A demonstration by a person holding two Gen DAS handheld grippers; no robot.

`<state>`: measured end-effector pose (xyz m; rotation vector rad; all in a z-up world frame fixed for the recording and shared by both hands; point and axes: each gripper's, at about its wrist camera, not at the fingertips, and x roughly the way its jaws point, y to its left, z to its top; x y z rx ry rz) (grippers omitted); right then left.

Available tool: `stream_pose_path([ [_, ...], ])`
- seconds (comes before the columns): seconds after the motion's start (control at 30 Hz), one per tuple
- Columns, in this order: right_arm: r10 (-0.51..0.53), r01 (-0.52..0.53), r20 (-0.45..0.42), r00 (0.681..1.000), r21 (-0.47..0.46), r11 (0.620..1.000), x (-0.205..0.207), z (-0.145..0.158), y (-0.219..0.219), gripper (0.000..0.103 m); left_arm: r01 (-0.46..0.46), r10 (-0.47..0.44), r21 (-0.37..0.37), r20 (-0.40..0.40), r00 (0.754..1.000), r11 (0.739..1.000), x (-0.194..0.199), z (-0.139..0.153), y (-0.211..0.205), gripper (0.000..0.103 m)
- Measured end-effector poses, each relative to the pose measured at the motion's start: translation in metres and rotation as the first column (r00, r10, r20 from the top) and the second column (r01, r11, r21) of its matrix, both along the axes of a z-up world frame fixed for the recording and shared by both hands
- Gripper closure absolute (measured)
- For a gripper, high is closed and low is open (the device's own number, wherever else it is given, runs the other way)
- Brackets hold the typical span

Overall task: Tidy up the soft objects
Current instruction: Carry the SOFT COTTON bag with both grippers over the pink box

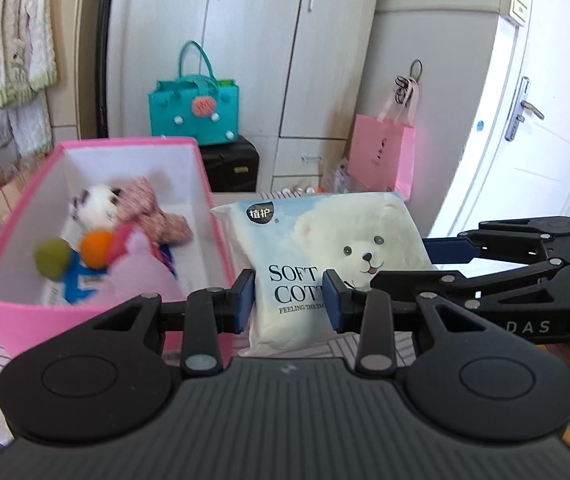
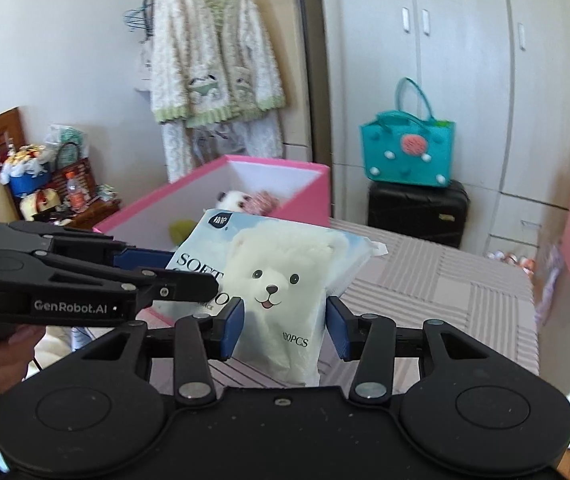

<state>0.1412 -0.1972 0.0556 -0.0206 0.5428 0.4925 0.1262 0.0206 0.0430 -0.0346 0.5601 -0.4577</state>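
A white and blue pack of soft cotton tissues (image 1: 325, 256) with a bear picture is held above the striped bed. My left gripper (image 1: 288, 301) is shut on its left lower part. My right gripper (image 2: 285, 328) is shut on its right lower part (image 2: 281, 312). Each gripper shows in the other's view, the right one (image 1: 445, 258) from the side and the left one (image 2: 173, 270) from the side. A pink box (image 1: 17, 300) with white inside stands left of the pack and holds several plush toys (image 1: 125, 232).
The striped bed cover (image 2: 445, 280) stretches to the right. Behind stand a black suitcase (image 2: 417, 212) with a teal bag (image 2: 405, 148), white wardrobes, a pink paper bag (image 1: 381, 160) and a door (image 1: 525, 128). A robe (image 2: 213, 52) hangs on the left.
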Motion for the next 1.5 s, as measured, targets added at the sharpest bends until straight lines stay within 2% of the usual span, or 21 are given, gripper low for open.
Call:
stream_pose_path([
  [0.23,0.061,-0.060,0.056,0.997,-0.019,0.998,0.009,0.020,0.029,0.050,-0.022,0.022,0.003,0.049,0.999,1.000,0.005,0.019,0.031,0.068],
  [0.47,0.117,-0.117,0.027,0.993,-0.018,0.993,0.047,0.025,0.060,0.050,-0.082,0.080,0.024,0.064,0.995,0.996,0.026,0.028,0.060,0.068],
  [0.57,0.143,-0.143,0.004,0.990,-0.023,0.989,0.071,0.027,0.074,0.054,-0.109,0.107,0.038,0.052,0.993,0.993,0.044,0.030,0.073,0.068],
  [0.6,0.145,-0.145,-0.002,0.989,-0.030,0.989,0.079,0.027,0.080,0.059,-0.114,0.112,0.042,0.044,0.993,0.993,0.051,0.031,0.077,0.068],
  [0.63,0.144,-0.144,-0.001,0.990,-0.043,0.989,0.086,0.027,0.085,0.069,-0.122,0.121,0.046,0.035,0.992,0.991,0.060,0.031,0.082,0.068],
  [0.7,0.147,-0.146,0.003,0.989,-0.073,0.987,0.104,0.028,0.095,0.073,-0.147,0.146,0.056,0.020,0.989,0.988,0.077,0.032,0.090,0.068],
  [0.9,0.125,-0.127,-0.080,0.989,-0.014,0.992,0.155,0.027,0.108,0.076,-0.176,0.176,0.075,0.008,0.984,0.982,0.116,0.034,0.107,0.068],
  [1.23,0.074,-0.089,-0.180,0.981,-0.078,0.993,0.218,-0.003,0.143,0.076,-0.196,0.216,0.220,-0.070,0.974,0.956,0.192,0.010,0.114,0.071],
  [1.4,0.047,-0.067,-0.222,0.974,-0.085,0.994,0.231,-0.016,0.144,0.076,-0.161,0.174,0.355,-0.005,0.985,0.921,0.198,-0.001,0.097,0.072],
  [1.5,0.026,-0.056,-0.206,0.978,-0.141,0.988,0.232,-0.020,0.149,0.075,-0.147,0.161,0.385,-0.002,0.987,0.911,0.201,-0.006,0.090,0.073],
])
